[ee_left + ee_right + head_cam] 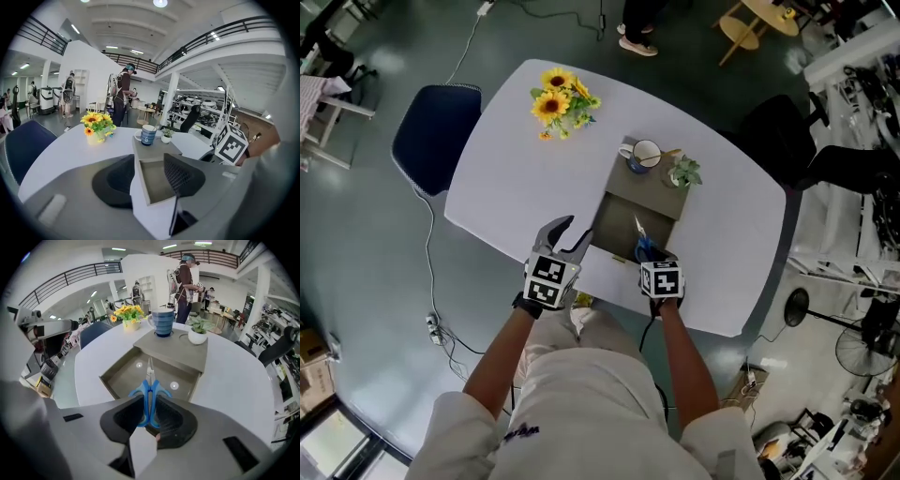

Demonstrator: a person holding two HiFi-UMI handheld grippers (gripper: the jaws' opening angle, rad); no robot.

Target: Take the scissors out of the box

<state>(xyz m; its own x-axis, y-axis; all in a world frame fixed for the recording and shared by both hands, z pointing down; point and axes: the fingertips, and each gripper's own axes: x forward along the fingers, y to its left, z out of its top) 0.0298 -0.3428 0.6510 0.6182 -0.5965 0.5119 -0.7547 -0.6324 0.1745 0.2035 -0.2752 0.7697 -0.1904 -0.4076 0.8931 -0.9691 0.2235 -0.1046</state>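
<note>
The scissors [150, 392] have blue handles and short steel blades. My right gripper [149, 405] is shut on the handles, and the blades point away over the open drawer [123, 376] of a grey box [654, 190]. From the head view, the scissors [642, 245] hang above the drawer's near right corner, just ahead of the right gripper [648, 253]. My left gripper [572, 232] is open above the drawer's near left corner. In its own view the left gripper [147, 165] has its jaws apart, and the empty drawer [157, 180] shows beyond them, untouched.
On the box top stand a blue-striped mug [642, 154] and a small potted plant [684, 173]. A vase of sunflowers [561, 101] is at the far left of the white table [516, 178]. A dark blue chair [436, 136] stands left of it. People stand far off.
</note>
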